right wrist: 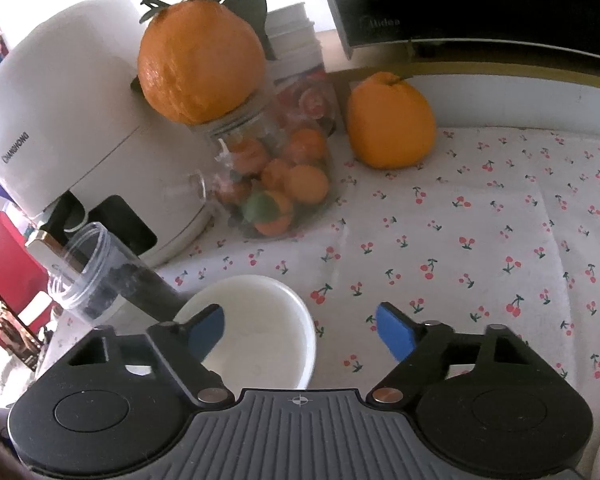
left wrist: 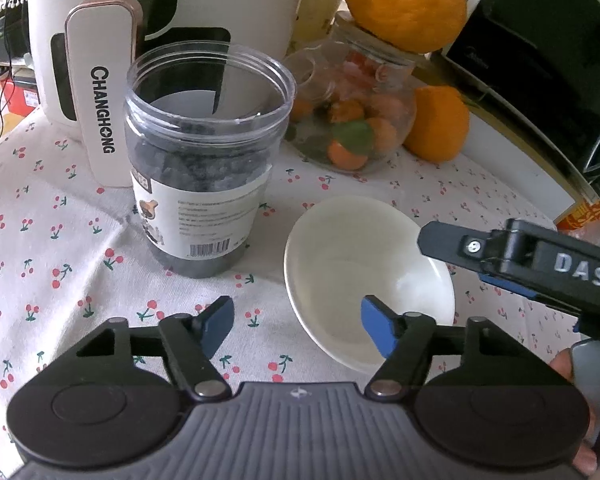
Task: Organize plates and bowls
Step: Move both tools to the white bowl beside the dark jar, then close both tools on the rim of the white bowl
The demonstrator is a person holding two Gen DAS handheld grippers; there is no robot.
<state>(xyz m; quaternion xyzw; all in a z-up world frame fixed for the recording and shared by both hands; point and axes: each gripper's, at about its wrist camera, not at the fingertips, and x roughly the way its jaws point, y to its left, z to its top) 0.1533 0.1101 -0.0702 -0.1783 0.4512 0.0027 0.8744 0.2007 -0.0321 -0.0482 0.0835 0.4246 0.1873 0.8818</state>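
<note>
A white bowl [left wrist: 364, 276] sits on the cherry-print tablecloth [left wrist: 60, 240]. My left gripper [left wrist: 296, 324] is open above the cloth, its right finger over the bowl's near rim. My right gripper [left wrist: 436, 240] reaches in from the right, one finger over the bowl's far right rim. In the right wrist view the bowl [right wrist: 260, 332] lies low left, and my right gripper [right wrist: 300, 332] is open with its left finger over the bowl and its right finger outside it.
A clear open jar of dark pieces [left wrist: 208, 160] stands left of the bowl. Behind are a white Changhong appliance [left wrist: 100, 80], a glass jar of small oranges [left wrist: 356, 116] with a big orange [left wrist: 404, 0] on top, another orange [left wrist: 440, 124] and a black microwave [left wrist: 548, 60].
</note>
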